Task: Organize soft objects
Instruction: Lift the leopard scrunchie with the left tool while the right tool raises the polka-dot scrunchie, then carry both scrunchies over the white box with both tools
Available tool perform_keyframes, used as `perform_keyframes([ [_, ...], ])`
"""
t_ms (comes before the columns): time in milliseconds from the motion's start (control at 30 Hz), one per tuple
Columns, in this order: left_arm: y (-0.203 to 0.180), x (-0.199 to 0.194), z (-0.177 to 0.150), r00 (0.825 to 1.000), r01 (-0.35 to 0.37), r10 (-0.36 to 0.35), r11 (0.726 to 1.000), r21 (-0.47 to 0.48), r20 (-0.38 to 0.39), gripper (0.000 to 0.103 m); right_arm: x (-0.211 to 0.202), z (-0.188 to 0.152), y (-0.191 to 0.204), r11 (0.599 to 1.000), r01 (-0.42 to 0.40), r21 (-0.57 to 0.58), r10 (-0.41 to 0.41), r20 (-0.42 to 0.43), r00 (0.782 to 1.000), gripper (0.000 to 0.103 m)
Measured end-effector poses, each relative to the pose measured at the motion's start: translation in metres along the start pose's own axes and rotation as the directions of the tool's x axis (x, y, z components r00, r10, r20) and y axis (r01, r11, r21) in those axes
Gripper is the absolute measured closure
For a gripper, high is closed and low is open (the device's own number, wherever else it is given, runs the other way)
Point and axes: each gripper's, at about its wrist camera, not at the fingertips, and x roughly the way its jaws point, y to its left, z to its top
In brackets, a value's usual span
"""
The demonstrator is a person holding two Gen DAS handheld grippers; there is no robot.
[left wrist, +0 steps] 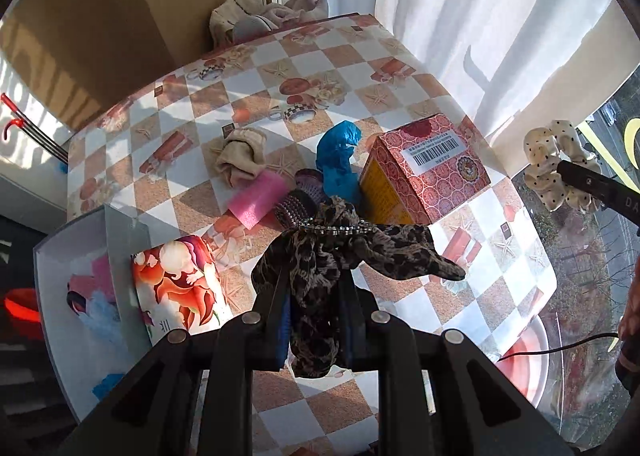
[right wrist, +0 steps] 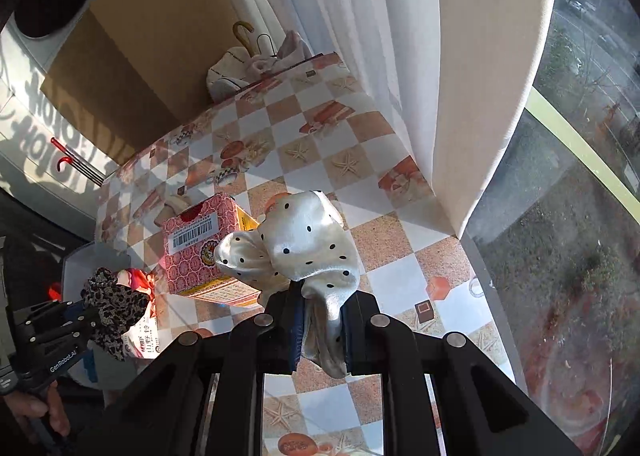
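Observation:
My left gripper (left wrist: 314, 288) is shut on a leopard-print scrunchie (left wrist: 340, 252) trimmed with a rhinestone strip, held in the air above the checkered table (left wrist: 280, 104). In the right wrist view that same leopard-print scrunchie (right wrist: 114, 304) hangs from the left gripper (right wrist: 86, 314) at the lower left. My right gripper (right wrist: 322, 320) is shut on a white satin scrunchie with black dots (right wrist: 304, 244), also lifted off the table. The left wrist view shows the white dotted scrunchie (left wrist: 556, 164) at the far right, gripped by the right gripper (left wrist: 568, 170). A beige cloth (left wrist: 240, 156), a blue cloth (left wrist: 340, 156) and a pink sponge (left wrist: 260, 198) lie on the table.
A red patterned carton (left wrist: 428, 168) stands mid-table beside two dark hair rollers (left wrist: 300, 200). A grey tray (left wrist: 80, 288) and a flower-print pack (left wrist: 176, 284) sit at the left edge. White curtains (left wrist: 460, 16) hang behind, a cardboard sheet (left wrist: 80, 24) at back left, and a bundle of clothes (left wrist: 260, 16) beyond the far edge.

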Motion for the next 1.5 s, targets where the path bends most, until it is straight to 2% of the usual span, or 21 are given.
perform_keyframes([
  [200, 0.038, -0.014, 0.009, 0.995, -0.087, 0.089, 0.993, -0.075, 0.034, 0.081, 0.006, 0.04, 0.046, 0.997, -0.031, -0.071, 0.032, 0.024, 0.999, 0.087],
  [433, 0.08, -0.029, 0.0, 0.987, -0.148, 0.158, 0.973, -0.179, 0.042, 0.081, 0.011, 0.052, 0.125, 0.97, -0.093, -0.224, 0.102, 0.027, 0.994, 0.087],
  [633, 0.108, -0.032, -0.015, 0.98, -0.185, 0.197, 0.946, -0.267, 0.019, 0.081, 0.02, 0.034, 0.185, 0.932, -0.174, -0.317, 0.166, -0.053, 0.985, 0.087],
  [900, 0.128, -0.031, -0.039, 0.974, -0.224, 0.226, 0.914, -0.339, -0.032, 0.081, 0.025, -0.013, 0.241, 0.866, -0.254, -0.431, 0.205, -0.158, 0.966, 0.087],
  [1200, 0.14, -0.024, -0.065, 0.98, -0.201, 0.184, 0.891, -0.407, -0.082, 0.081, 0.03, -0.047, 0.264, 0.814, -0.286, -0.505, 0.195, -0.225, 0.955, 0.087],
  [1500, 0.154, -0.02, -0.086, 0.979, -0.202, 0.168, 0.865, -0.46, -0.115, 0.081, 0.033, -0.055, 0.276, 0.791, -0.301, -0.533, 0.195, -0.247, 0.949, 0.086],
])
